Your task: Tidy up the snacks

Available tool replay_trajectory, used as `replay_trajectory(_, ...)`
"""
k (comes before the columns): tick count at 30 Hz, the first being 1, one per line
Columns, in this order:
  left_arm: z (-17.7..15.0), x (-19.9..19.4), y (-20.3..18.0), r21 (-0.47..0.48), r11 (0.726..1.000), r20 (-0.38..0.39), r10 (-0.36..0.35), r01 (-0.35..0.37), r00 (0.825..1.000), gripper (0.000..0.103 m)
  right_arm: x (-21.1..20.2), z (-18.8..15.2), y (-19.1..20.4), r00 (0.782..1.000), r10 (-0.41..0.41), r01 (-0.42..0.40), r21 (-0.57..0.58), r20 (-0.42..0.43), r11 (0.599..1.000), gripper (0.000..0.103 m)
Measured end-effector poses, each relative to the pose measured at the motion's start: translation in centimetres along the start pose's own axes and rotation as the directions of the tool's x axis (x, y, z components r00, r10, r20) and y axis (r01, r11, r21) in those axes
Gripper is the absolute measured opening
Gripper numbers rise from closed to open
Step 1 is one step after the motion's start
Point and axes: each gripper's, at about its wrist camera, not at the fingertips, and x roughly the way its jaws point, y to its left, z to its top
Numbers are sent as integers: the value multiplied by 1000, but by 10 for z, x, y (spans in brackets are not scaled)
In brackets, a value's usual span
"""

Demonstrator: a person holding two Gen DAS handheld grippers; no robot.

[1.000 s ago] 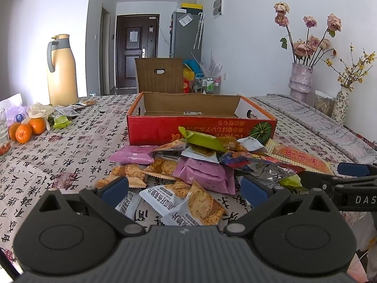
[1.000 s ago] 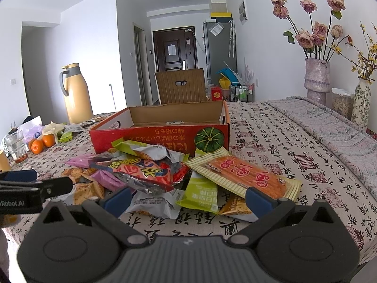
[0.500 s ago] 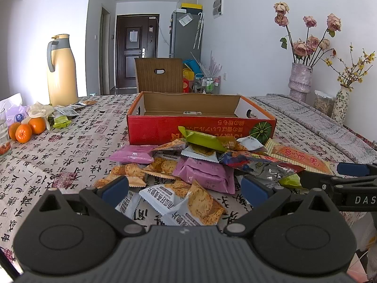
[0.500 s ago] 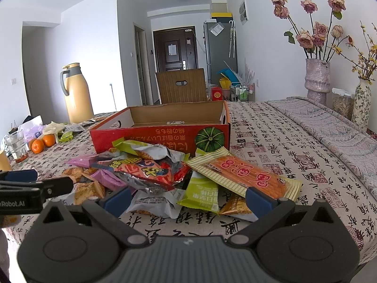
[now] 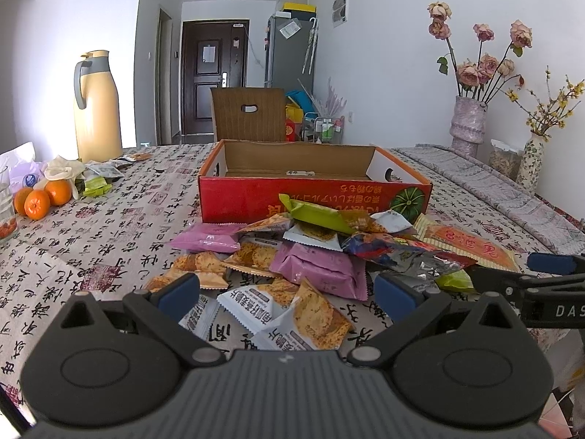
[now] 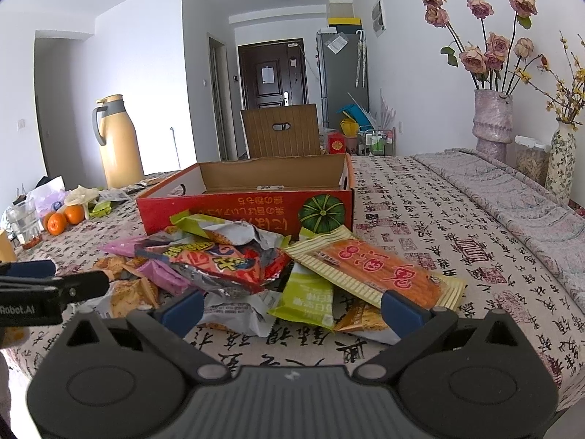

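both grippers hover spread wide over a heap of snack packets at the near edge of the table.

the left gripper is released over white and orange cracker packets; the right gripper is released too, holding nothing, by a long orange-striped packet and a lime green one. a pink packet lies mid-heap. just behind stands the open red cardboard box, seemingly empty. tangerines and a yellow thermos jug sit toward the left edge of the patterned tablecloth.
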Motion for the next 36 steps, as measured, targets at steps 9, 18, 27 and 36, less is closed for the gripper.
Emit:
replay_trajectory(9, 10, 13, 8, -19, 999, -25, 25, -25, 999, 103, 16, 10, -22, 998, -46, 45, -21, -32, 999, 103)
replay_trajectory(18, 15, 26, 10, -26, 999, -50, 32, -33, 998, 103, 58, 27, -57, 989, -91, 76, -128, -119, 989, 103)
replay_trajectory(27, 20, 37, 12, -22, 999, -62, 44, -46, 997, 103, 100, 35, -83, 972, -6, -33, -159, -236, 987, 103)
replay_trajectory(36, 23, 45, 8, -18, 999, -74, 46, -47, 996, 103, 136, 42, -99, 951, 51, -87, -107, -306, 990, 103)
